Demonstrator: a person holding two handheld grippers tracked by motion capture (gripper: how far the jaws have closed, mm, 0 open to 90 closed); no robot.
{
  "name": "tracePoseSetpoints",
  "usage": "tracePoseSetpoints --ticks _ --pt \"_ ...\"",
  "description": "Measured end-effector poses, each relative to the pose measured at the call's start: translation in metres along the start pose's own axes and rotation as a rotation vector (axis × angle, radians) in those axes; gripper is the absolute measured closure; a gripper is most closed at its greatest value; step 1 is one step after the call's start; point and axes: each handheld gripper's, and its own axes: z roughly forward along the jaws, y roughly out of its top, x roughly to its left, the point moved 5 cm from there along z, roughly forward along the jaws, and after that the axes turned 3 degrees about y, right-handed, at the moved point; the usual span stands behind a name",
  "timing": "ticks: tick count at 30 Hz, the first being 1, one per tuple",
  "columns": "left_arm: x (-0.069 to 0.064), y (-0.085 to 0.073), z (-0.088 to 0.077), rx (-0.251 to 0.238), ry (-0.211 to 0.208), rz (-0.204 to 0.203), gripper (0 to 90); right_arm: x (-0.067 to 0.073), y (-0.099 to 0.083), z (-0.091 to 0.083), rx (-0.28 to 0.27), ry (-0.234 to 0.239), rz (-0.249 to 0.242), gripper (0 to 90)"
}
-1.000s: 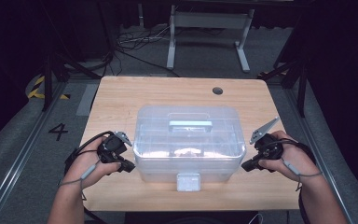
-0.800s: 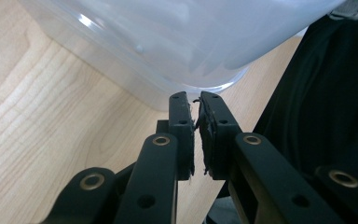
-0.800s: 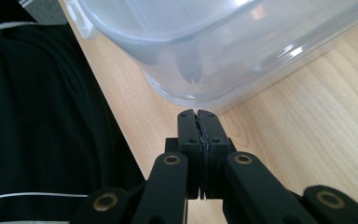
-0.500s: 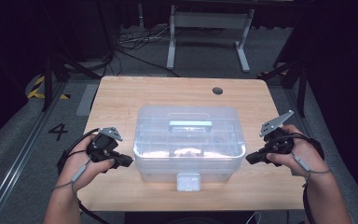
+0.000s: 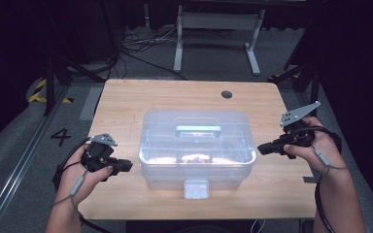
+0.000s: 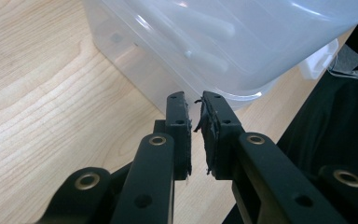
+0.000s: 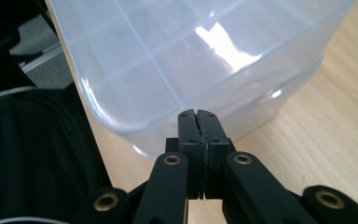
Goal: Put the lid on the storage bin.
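Note:
A clear plastic box (image 5: pixel 196 141) with a lid, a pale top handle (image 5: pixel 198 130) and a front latch (image 5: pixel 196 188) stands mid-table. My left gripper (image 5: pixel 128 166) lies level just left of the box, pointing at its side. In the left gripper view the left gripper (image 6: pixel 193 100) has just been opening; a narrow gap shows between its pads with nothing in it, and the box (image 6: pixel 242 42) is right ahead. My right gripper (image 5: pixel 260 149) hovers at the box's right end. In the right gripper view the right gripper (image 7: pixel 196 114) has its pads pressed together, empty, facing the box (image 7: pixel 191 51).
The wooden table (image 5: pixel 126 102) has a round hole (image 5: pixel 227 94) at its far right. Beyond it stand a metal frame (image 5: pixel 213 29) and floor cables. A "4" (image 5: pixel 60 137) is marked on the floor at left. Bare wood lies on both sides of the box.
The right hand has drawn away from the box to the right and risen. The left hand has slid a little to the left. The box has stayed put.

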Motion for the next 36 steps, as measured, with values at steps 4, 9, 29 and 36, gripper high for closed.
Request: tracePoseSetpoints --ticks 4,9,29,36 --pt "0.003 -0.001 -0.001 -0.020 0.010 -0.014 80.7 -0.004 0.008 -0.004 -0.090 -0.004 -0.003 89.2" --pt "0.010 0.001 -0.003 -0.064 0.036 -0.039 78.3 -0.014 0.015 -0.011 -0.224 -0.041 0.026 88.9" --pt "0.061 0.003 0.017 -0.184 0.210 -0.153 46.3 -0.078 0.001 -0.016 -0.516 -0.260 0.186 57.9" --pt "0.082 -0.003 0.023 -0.223 0.258 -0.177 39.5 -0.109 -0.016 -0.013 -0.488 -0.362 0.200 46.9"
